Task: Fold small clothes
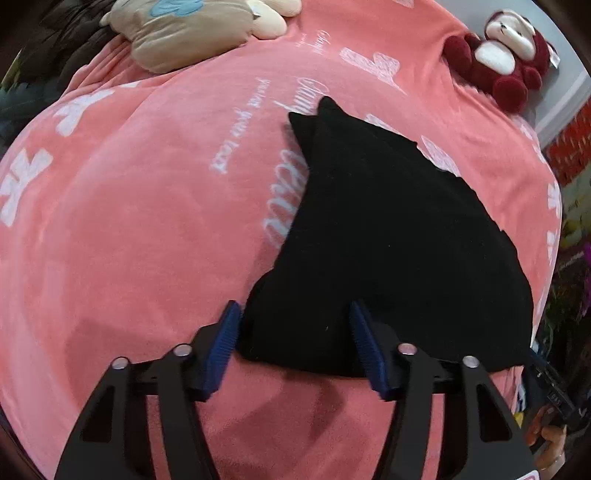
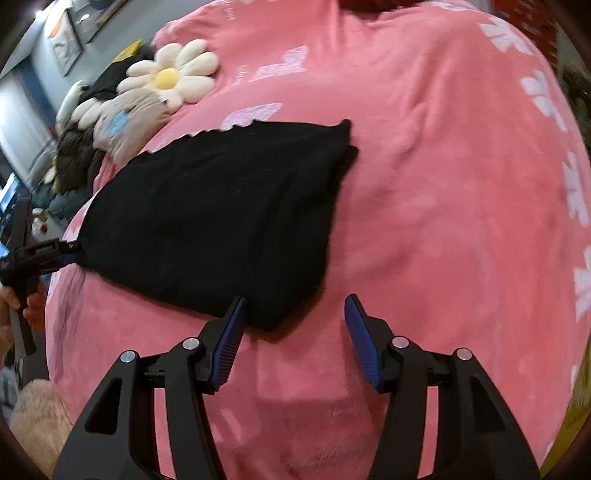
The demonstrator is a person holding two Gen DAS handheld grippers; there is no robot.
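A folded black garment is being shown lying flat on a pink blanket printed with white flowers and script, and every other thing is being placed here in relation to that garment. The left gripper is being held at the garment's near edge with its blue-padded fingers spread wide; the cloth's near corner is lying in the gap between them, and no grip on it is being shown. In the right wrist view the right gripper is likewise being held unclenched at the garment's near corner, its left finger pad just at the hem and its other pad over bare blanket beside the cloth. At the far left side of the garment in that view, the left gripper is being seen again, dark and small, with its blue tip at the cloth's edge. Beyond the garment, a white daisy-shaped cushion with a yellow centre is being displayed, with a beige plush cushion bearing a blue patch close by. A dark red and white plush monkey is lying well apart from the garment, past its far pointed corner. The garment's layers are being seen stacked, with two pointed corners at its far end.
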